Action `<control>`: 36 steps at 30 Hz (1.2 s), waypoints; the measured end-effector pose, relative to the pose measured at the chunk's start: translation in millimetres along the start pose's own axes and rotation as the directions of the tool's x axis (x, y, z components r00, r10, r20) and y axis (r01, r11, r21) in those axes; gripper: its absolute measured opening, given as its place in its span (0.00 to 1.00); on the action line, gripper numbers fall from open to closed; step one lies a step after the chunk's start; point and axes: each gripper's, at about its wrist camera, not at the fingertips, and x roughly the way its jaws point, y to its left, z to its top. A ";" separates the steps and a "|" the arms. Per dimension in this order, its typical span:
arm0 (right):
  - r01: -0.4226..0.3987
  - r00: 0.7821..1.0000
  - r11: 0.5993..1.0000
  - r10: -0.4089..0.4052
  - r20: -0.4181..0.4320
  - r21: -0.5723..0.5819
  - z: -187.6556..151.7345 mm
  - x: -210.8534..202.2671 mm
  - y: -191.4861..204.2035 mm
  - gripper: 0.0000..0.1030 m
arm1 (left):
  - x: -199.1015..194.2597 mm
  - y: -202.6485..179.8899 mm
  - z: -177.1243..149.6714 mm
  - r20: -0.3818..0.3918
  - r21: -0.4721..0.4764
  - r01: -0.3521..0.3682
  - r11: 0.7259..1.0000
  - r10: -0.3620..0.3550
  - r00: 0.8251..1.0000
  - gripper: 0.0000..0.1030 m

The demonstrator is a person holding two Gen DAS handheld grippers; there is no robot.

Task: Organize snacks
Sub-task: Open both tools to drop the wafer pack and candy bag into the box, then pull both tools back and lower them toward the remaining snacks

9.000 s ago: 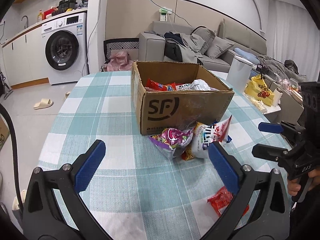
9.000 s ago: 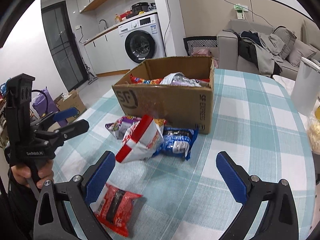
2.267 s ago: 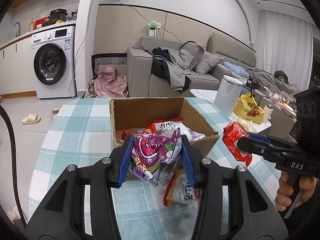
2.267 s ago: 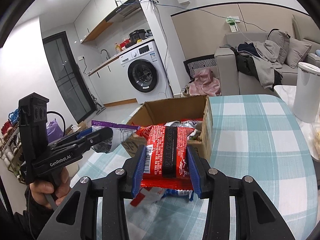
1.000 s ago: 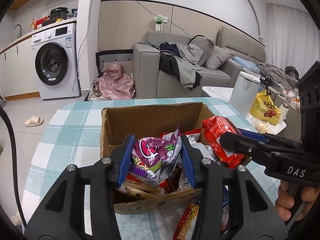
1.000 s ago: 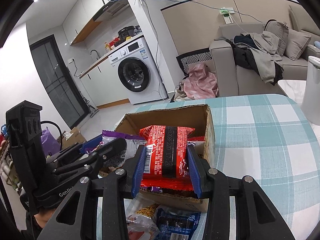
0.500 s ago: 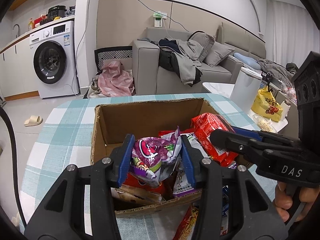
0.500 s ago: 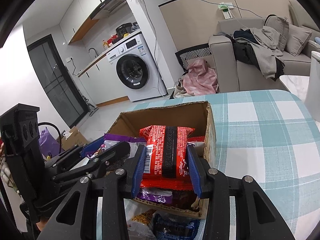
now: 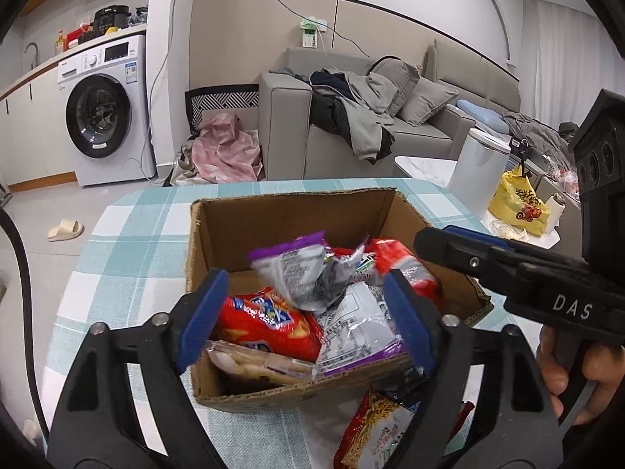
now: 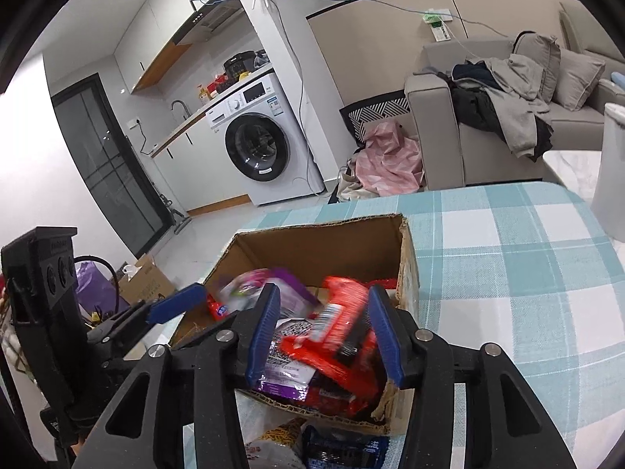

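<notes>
An open cardboard box (image 9: 293,201) on the checked table holds several snack packets. My left gripper (image 9: 304,316) hovers over its near side, jaws opening wide. The purple snack bag (image 9: 304,273) has left the pads and lies loose on the pile between them. My right gripper (image 10: 324,336) hangs over the box's right half, jaws opening. The red packet (image 10: 336,340) sits tilted and blurred between its pads, slipping down onto the other packets. An orange noodle bag (image 9: 375,426) and a blue packet (image 10: 343,449) lie on the table in front of the box.
The checked tablecloth (image 10: 508,242) spreads to the right of the box. A white bin (image 9: 476,164) and a yellow bag (image 9: 519,203) stand beyond the table's right edge. A hand (image 9: 554,367) grips the right tool's handle.
Both grippers were shut on their packets over the box half a second ago. Now both have opened, and the purple bag and red packet have dropped into the box.
</notes>
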 end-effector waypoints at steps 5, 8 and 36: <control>0.006 1.000 1.000 -0.006 -0.005 0.000 -2.7 -11.0 -3.3 0.84 | -15.0 3.4 -6.9 -0.003 -0.007 -0.006 1.000 0.006 1.000 0.95; 0.007 1.000 1.000 -0.007 -0.002 0.008 -7.1 -18.9 -6.9 0.98 | -26.6 6.2 -13.3 0.008 -0.011 -0.007 1.000 0.008 1.000 0.99; 0.102 0.983 0.989 -0.116 -0.140 -0.105 -78.8 -54.8 1.7 1.00 | -94.4 -4.1 -82.5 -0.040 0.003 -0.004 1.000 0.004 0.999 0.99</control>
